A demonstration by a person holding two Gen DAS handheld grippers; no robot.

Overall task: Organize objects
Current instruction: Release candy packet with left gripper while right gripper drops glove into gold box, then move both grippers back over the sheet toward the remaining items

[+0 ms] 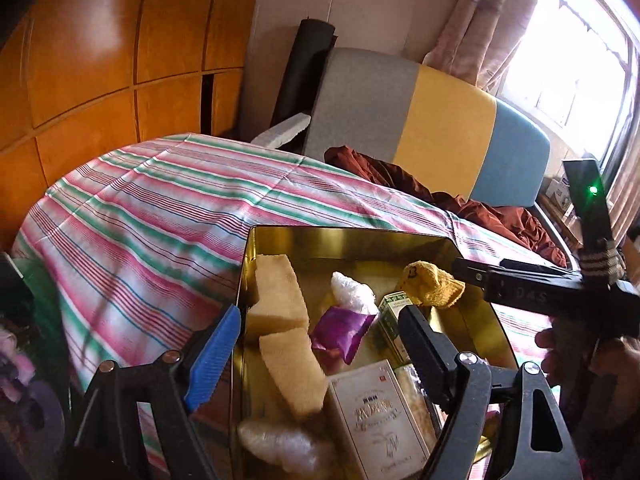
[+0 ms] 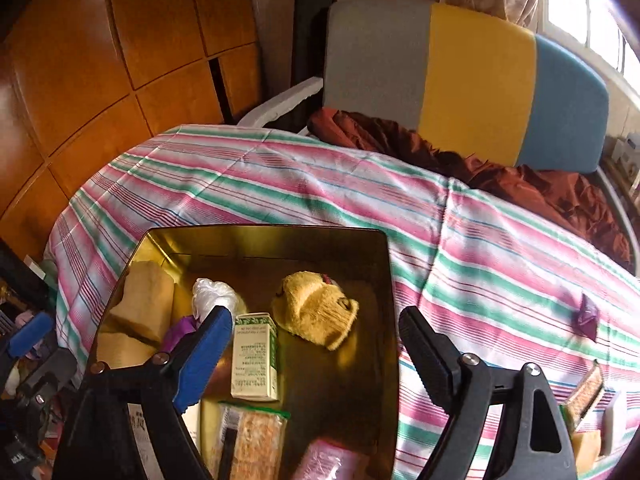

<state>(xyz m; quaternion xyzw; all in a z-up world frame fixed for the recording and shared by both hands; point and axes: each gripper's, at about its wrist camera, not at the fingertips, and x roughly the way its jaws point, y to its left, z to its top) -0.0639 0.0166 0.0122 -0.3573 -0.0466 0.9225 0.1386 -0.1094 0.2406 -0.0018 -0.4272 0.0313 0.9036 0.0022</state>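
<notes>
An open gold tin (image 1: 348,240) (image 2: 256,240) rests on the striped bedspread (image 2: 480,240). It holds two tan sponge blocks (image 1: 280,296), a white plastic wad (image 1: 352,288), a purple packet (image 1: 340,332), a yellow cloth (image 2: 316,308), a green-and-white carton (image 2: 256,356), a beige box (image 1: 376,416) and a cracker packet (image 2: 256,436). My left gripper (image 1: 320,344) hovers open over the tin's near left part, nothing pinched. My right gripper (image 2: 316,344) hangs open above the tin's right half, also empty. Its black fingers (image 1: 476,274) reach in beside the yellow cloth.
On the bedspread right of the tin lie a purple packet (image 2: 588,316), a cracker packet (image 2: 584,396) and a sponge piece (image 2: 586,452). A rust-brown cloth (image 2: 520,176) lies before the grey, yellow and blue headboard (image 2: 476,80). Wooden cupboards (image 2: 100,60) stand at the left.
</notes>
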